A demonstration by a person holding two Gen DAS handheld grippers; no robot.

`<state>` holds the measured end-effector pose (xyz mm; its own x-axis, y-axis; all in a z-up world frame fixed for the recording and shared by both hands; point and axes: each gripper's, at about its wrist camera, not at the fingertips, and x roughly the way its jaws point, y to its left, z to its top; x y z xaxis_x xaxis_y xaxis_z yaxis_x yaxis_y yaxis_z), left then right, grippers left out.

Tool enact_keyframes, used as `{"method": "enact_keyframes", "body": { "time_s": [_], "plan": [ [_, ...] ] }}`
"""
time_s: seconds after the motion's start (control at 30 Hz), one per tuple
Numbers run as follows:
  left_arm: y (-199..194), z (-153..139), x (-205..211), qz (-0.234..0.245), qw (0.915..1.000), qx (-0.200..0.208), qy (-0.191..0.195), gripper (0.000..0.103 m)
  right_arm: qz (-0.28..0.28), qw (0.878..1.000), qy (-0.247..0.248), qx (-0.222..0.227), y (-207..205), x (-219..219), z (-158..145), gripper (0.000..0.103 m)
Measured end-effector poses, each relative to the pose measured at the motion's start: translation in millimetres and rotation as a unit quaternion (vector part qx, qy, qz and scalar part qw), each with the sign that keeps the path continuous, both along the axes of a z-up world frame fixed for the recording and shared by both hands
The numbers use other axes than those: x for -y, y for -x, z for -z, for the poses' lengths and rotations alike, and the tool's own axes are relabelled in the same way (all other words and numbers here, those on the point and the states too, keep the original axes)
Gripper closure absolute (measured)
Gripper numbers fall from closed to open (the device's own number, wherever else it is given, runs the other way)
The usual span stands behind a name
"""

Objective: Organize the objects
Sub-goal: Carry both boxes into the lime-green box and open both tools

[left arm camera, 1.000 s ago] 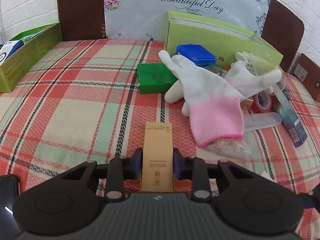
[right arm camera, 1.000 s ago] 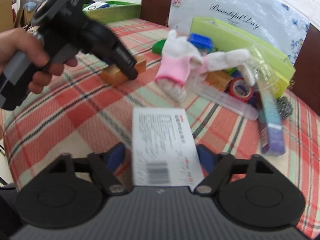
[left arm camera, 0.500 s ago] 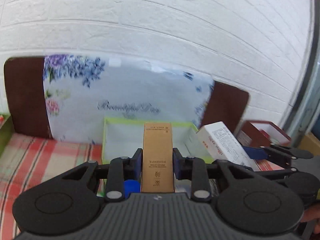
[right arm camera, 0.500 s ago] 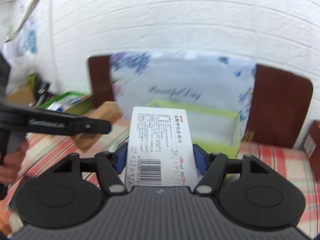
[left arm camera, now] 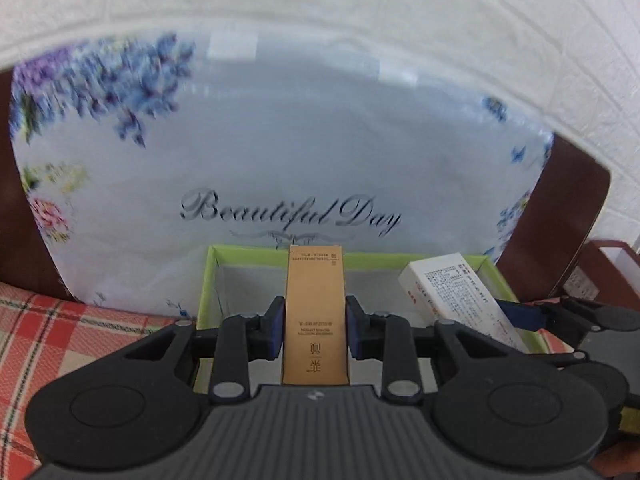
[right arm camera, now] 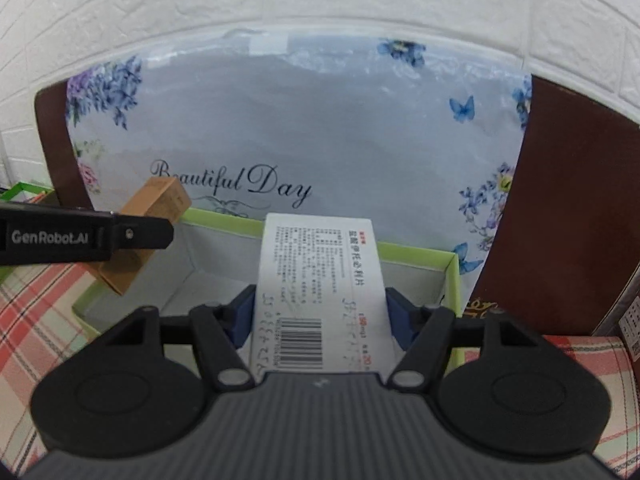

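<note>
Green-walled open box (right arm camera: 416,249) lies just ahead of and below both tools. The right hand-held gripper (right arm camera: 320,312) clamps a white carton (right arm camera: 320,276), and the left hand-held gripper (left arm camera: 314,330) clamps a narrower tan carton (left arm camera: 315,308); both long axes point forward over the box.

Two small cartons show: one tan carton (left arm camera: 314,316) and one white printed carton (right arm camera: 318,296). There is one open green tray (left arm camera: 208,280), and the corner of a second green box (right arm camera: 24,191) at the far left. One floral cushion (left arm camera: 280,152) stands behind. Two claws: the left claw (left arm camera: 314,330) and the right claw (right arm camera: 318,316).
</note>
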<state>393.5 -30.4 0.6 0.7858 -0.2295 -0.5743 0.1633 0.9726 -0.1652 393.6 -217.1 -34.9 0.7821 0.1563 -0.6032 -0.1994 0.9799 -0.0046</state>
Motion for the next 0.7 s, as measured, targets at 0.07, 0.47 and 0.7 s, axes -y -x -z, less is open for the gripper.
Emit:
{"method": "enact_keyframes", "body": {
  "time_s": [0.07, 0.47, 0.7],
  "plan": [
    [-9, 12, -1, -0.005, 0.9999, -0.01, -0.001, 0.072, 0.001, 1.0, 0.004, -0.011, -7, -1, 11, 0.037],
    [1, 9, -12, -0.011, 0.9995, 0.026, -0.011, 0.025, 0.03, 0.999, 0.012, -0.018, -9, 8, 15, 0.0],
    [78, -44, -19, -0.033, 0.9883, 0.147, -0.02, 0.001, 0.042, 0.999, -0.019, 0.016, 44, 21, -41, 0.0]
  ]
}}
